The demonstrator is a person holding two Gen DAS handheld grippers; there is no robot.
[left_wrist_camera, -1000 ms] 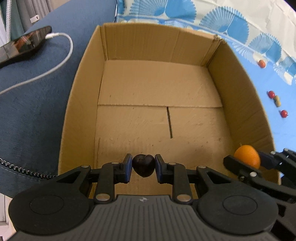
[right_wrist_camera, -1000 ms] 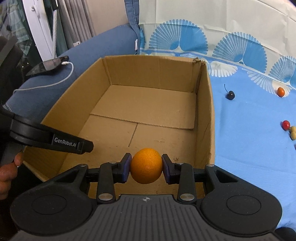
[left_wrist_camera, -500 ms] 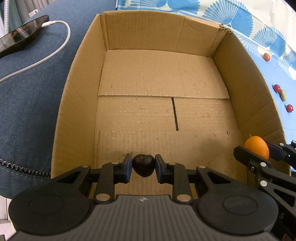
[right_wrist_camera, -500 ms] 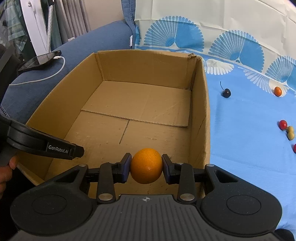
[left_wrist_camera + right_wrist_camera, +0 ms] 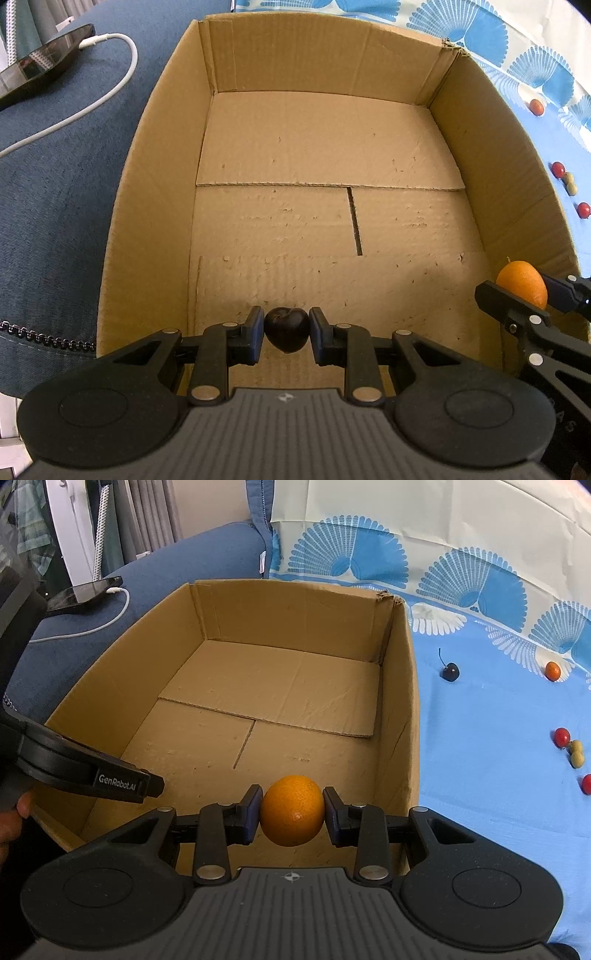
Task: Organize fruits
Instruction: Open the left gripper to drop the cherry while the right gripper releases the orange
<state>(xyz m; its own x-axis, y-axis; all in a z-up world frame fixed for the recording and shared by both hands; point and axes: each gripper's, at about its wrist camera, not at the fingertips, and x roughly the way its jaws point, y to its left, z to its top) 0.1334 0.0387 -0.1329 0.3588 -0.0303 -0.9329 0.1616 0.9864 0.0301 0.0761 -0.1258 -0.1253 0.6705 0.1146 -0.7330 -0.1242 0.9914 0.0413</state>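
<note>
My left gripper (image 5: pixel 287 330) is shut on a dark cherry (image 5: pixel 287 329), held over the near end of an open cardboard box (image 5: pixel 155 177) with a bare floor. My right gripper (image 5: pixel 292 810) is shut on a small orange (image 5: pixel 292 810) above the near right part of the same box (image 5: pixel 400 716). In the left wrist view the orange (image 5: pixel 522 282) and the right gripper show at the box's right wall. The left gripper's body (image 5: pixel 92 771) crosses the box's left rim in the right wrist view.
On the blue patterned cloth (image 5: pixel 480 738) right of the box lie a dark cherry with stem (image 5: pixel 450 672), an orange-red fruit (image 5: pixel 553 670), red fruits (image 5: pixel 562 736) and a peanut (image 5: pixel 576 754). A phone (image 5: pixel 40 70) on a white cable (image 5: pixel 92 107) rests on the blue sofa, left.
In the left wrist view the box has slid down and fills more of the frame. In the right wrist view it has shifted slightly. Both grips are unchanged.
</note>
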